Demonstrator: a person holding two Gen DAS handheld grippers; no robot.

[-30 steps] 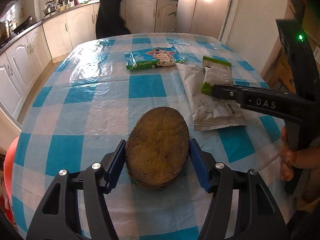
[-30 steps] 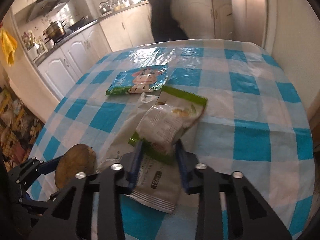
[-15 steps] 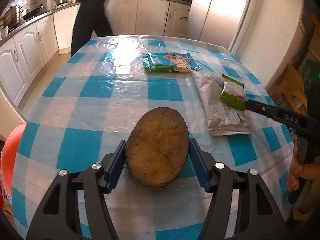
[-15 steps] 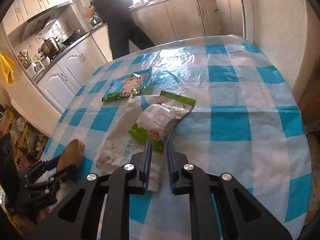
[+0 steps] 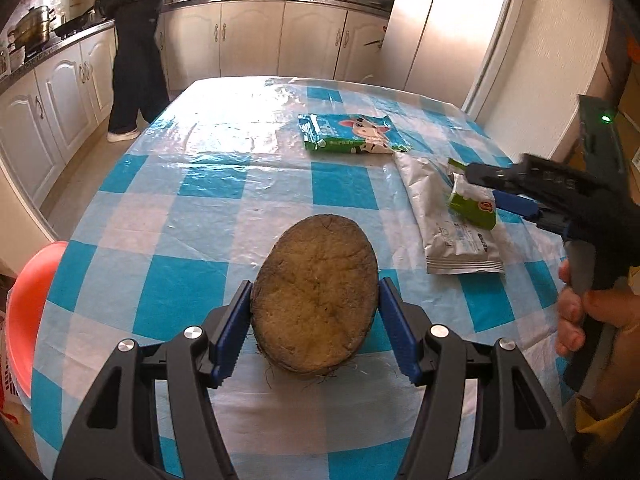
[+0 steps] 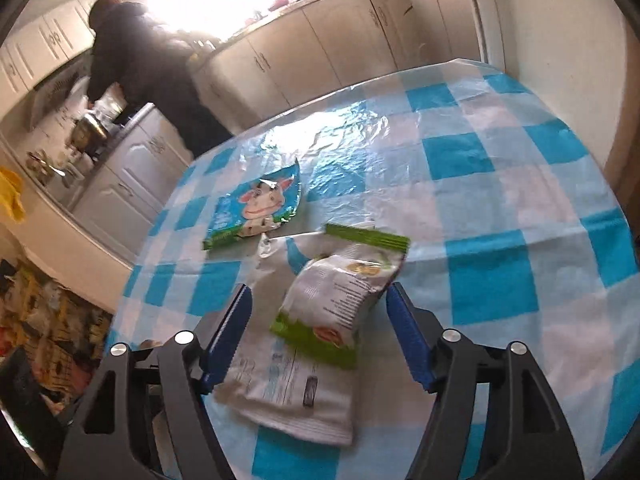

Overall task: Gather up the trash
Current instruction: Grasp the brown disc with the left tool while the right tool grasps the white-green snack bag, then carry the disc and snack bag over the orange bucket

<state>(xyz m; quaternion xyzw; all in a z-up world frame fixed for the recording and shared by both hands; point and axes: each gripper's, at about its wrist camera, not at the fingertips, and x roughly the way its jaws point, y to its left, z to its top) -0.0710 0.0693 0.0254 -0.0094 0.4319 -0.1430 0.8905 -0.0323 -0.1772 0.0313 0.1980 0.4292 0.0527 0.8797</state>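
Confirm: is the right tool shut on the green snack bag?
No. The right tool stands open, both blue pads clear of the green snack bag lying between them.

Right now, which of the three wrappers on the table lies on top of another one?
The small green-and-white snack packet. It rests on the long silver pouch, while the blue cow-print wrapper lies flat on the cloth, apart.

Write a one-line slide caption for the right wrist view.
Right gripper, jaws just opened, straddles a green-and-white snack packet lying on a silver pouch on the checked tablecloth.
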